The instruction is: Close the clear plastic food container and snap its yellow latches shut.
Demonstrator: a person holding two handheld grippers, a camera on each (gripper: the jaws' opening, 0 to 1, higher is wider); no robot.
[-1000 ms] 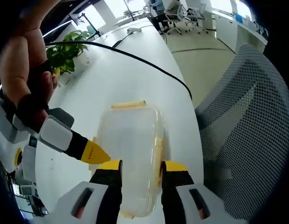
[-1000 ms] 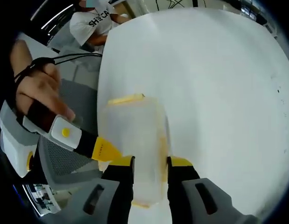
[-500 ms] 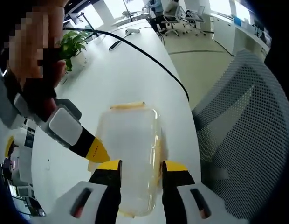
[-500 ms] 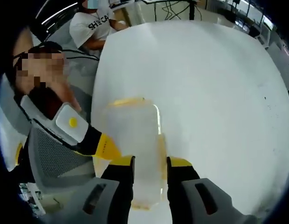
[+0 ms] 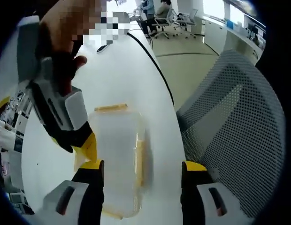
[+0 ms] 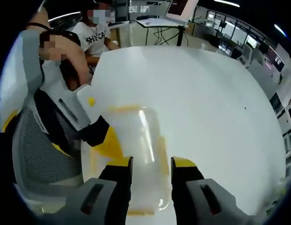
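Left tongs [image 5: 141, 166] now spread wider than half second ago, gripping nothing; right tongs [image 6: 150, 162] open, narrow gap as before. Container [image 5: 115, 159] on counter [image 5: 126, 70], lid on. I judge latches [image 5: 140, 157] not yet snapped.

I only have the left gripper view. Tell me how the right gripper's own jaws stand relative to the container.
Observer: The right gripper has its jaws apart. The clear container lies on the table just past and between them, and they do not grip it.
Operator: Describe the table on the container's far side from the chair.
Observer: In the right gripper view the white table runs broad and bare on that side.
Operator: Report anyone near the table.
Observer: A person in a white shirt sits at the table's far edge.
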